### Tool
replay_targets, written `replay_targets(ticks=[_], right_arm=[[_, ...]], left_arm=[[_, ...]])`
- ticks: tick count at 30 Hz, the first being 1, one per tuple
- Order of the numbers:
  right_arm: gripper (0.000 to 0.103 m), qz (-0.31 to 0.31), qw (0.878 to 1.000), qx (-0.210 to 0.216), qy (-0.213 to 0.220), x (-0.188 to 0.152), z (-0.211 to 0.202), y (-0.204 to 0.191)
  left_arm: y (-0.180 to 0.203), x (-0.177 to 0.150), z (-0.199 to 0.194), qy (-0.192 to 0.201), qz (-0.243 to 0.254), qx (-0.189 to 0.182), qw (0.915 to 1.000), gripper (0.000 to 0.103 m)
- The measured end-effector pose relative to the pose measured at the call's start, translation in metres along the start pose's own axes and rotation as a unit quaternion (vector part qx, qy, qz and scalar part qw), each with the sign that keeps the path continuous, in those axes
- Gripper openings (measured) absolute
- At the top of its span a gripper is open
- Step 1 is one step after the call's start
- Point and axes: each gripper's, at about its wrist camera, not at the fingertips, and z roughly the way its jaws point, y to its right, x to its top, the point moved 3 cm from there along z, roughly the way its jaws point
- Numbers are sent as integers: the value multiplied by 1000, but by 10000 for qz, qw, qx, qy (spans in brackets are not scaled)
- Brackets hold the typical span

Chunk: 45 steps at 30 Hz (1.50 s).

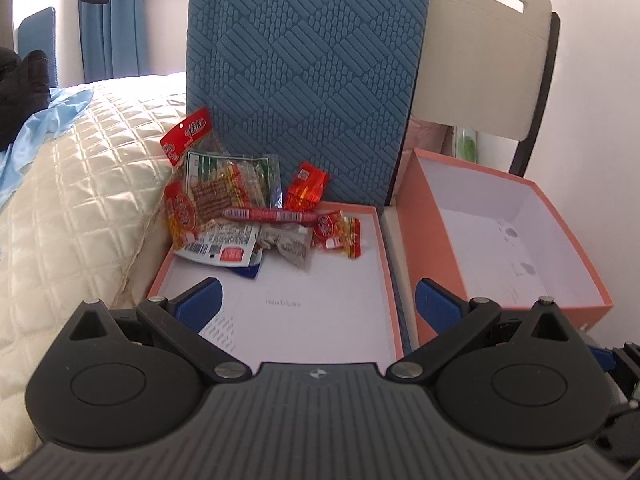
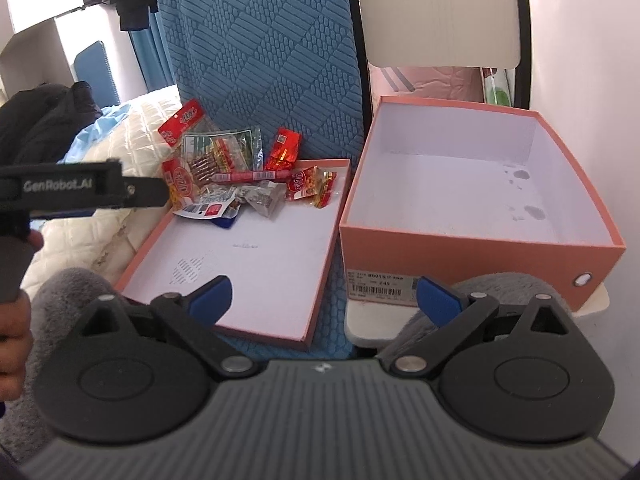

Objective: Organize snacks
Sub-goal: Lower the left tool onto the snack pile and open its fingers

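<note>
Several snack packets [image 1: 240, 208] [image 2: 240, 176] lie piled at the far end of a shallow pink box lid [image 1: 320, 312] [image 2: 256, 264]. Among them are a red sausage stick [image 1: 268, 215] [image 2: 252, 177] and a small red packet [image 1: 306, 188] [image 2: 284, 148]. To the right stands a deep pink box [image 1: 520, 248] [image 2: 472, 248] with nothing inside. My left gripper [image 1: 318, 304] hangs open above the near part of the lid, holding nothing. My right gripper [image 2: 324, 300] is open too, low over the gap between lid and box. The left tool's body [image 2: 80, 192] shows at the left of the right wrist view.
A tall blue textured cushion [image 1: 308, 64] [image 2: 264, 52] stands upright behind the snacks. A cream quilted pillow [image 1: 76, 184] lies left of the lid. A white chair back [image 1: 484, 64] rises behind the box. Grey fleece [image 2: 60, 296] and a hand [image 2: 14, 344] sit near the camera.
</note>
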Motion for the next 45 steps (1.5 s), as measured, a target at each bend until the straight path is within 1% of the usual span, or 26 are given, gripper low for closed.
replay_targets(ticks=[5, 8, 12, 17, 20, 24, 25, 27, 28, 30, 36, 39, 42, 45], right_arm=[[100, -226, 9996, 71, 134, 7, 16, -8], [100, -280, 9994, 142, 141, 10, 29, -14], [100, -314, 9992, 112, 234, 12, 45, -19], [100, -379, 9987, 111, 316, 15, 61, -26], [100, -526, 9975, 110, 451, 19, 71, -32], [99, -775, 9952, 196, 559, 25, 87, -42], [97, -839, 9946, 218, 572, 26, 91, -44], [80, -984, 9933, 301, 533, 27, 101, -50], [78, -1036, 9929, 357, 458, 27, 108, -52], [75, -1098, 9919, 538, 353, 28, 119, -56], [72, -1257, 9889, 770, 208, 35, 149, -68], [72, -1342, 9870, 844, 256, 41, 159, -72], [71, -1407, 9848, 978, 281, 49, 174, -78], [71, -1516, 9835, 950, 257, 57, 192, -82]], left_arm=[[-7, 10, 24, 122, -130, 55, 9998, 103], [-12, 13, 45, 84, -245, 109, 9996, 103], [-19, 18, 66, 86, -289, 197, 9994, 103], [-31, 26, 84, 102, -330, 307, 9989, 103], [-41, 29, 95, 69, -412, 374, 9984, 103], [-54, 36, 108, 48, -626, 416, 9972, 103], [-57, 38, 113, 37, -686, 382, 9969, 103], [-63, 41, 122, -21, -803, 345, 9962, 103], [-65, 41, 126, -52, -851, 348, 9957, 103], [-71, 43, 137, -146, -984, 347, 9944, 103], [-85, 53, 166, -309, -1346, 195, 9902, 103], [-91, 59, 182, -400, -1423, 255, 9887, 103], [-96, 63, 201, -576, -1481, 349, 9867, 103], [-104, 63, 221, -788, -1544, 467, 9837, 103]])
